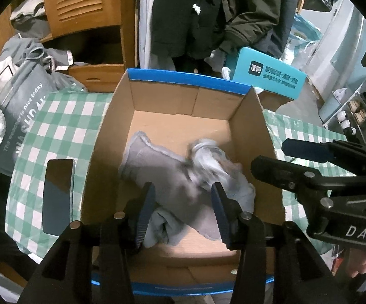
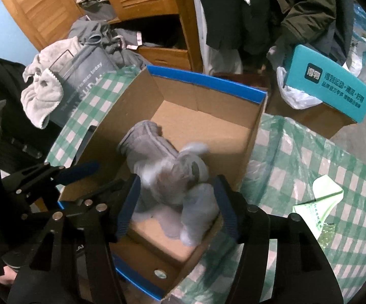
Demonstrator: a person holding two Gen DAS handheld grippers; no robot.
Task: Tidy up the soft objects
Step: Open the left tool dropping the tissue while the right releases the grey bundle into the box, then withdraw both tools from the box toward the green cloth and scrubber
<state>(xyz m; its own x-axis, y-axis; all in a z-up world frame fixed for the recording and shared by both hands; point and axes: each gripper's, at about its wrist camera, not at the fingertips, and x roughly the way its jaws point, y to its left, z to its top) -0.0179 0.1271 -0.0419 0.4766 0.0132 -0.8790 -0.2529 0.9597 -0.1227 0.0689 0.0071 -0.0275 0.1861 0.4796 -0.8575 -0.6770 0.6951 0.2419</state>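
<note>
An open cardboard box with a blue rim [image 1: 251, 126] [image 2: 208, 78] stands on a green-and-white checked cloth. A grey sock [image 1: 162, 167] [image 2: 144, 141] and a paler, blurred sock [image 1: 215, 167] [image 2: 195, 202] lie inside it. My left gripper [image 1: 183, 202] is open above the socks, touching nothing. My right gripper [image 2: 177, 202] is open over the box's near end, around the blurred pale sock without gripping it. The right gripper also shows in the left wrist view [image 1: 269, 157], and the left gripper in the right wrist view [image 2: 91, 174].
A dark phone [image 1: 57, 195] lies on the cloth [image 1: 56, 131] left of the box. A grey bag [image 1: 23, 116] and a white towel [image 2: 40, 93] sit at far left. A teal box [image 2: 332, 88] stands behind. A green paper packet [image 2: 319, 202] lies right of the box.
</note>
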